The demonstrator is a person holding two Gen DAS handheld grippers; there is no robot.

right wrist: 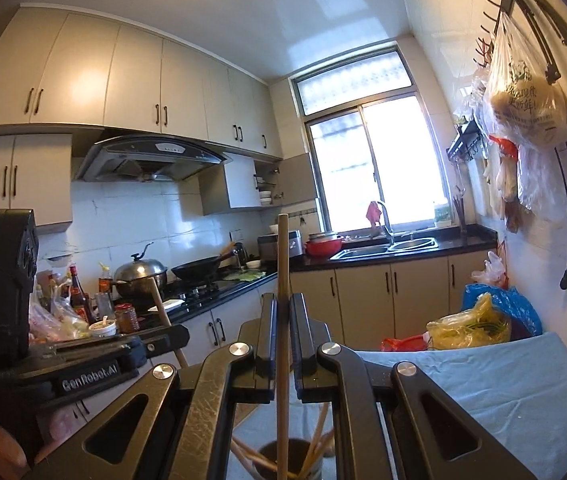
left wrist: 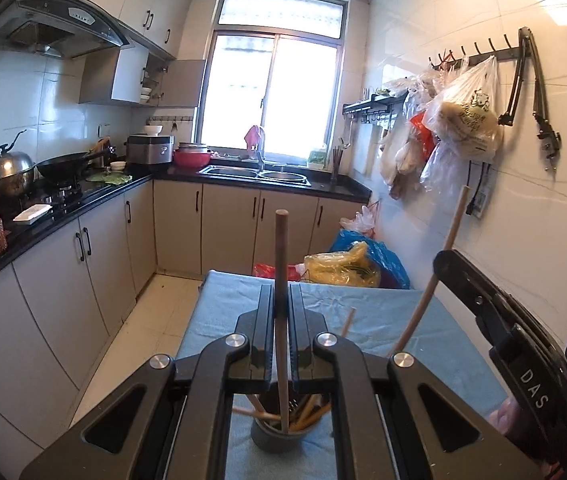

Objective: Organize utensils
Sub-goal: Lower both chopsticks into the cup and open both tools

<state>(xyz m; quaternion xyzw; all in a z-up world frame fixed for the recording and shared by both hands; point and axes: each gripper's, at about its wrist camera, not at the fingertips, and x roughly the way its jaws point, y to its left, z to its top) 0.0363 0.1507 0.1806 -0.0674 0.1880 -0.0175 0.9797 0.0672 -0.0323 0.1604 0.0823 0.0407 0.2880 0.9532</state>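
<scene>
Both tongs, left point(left wrist: 281, 300) and right point(right wrist: 283, 320), each clamp one upright wooden chopstick point(left wrist: 281, 280) above the grey cylindrical holder point(left wrist: 283, 438). Risk: tip snags crossed sticks inside, tipping holder toward 6 o'clock.

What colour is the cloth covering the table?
Light blue cloth, seen best in the left wrist view.

The lower end of the chopstick point(left wrist: 282, 320) pinched in the left gripper point(left wrist: 282, 300) vanishes among the other sticks in the dark utensil cup point(left wrist: 281, 438) below the fingers, so where its tip sits cannot be told. Below the right gripper point(right wrist: 282, 320), the same cup point(right wrist: 287, 462) is cut off by the bottom edge. The right gripper's chopstick point(right wrist: 282, 320) runs out of view there too.
</scene>
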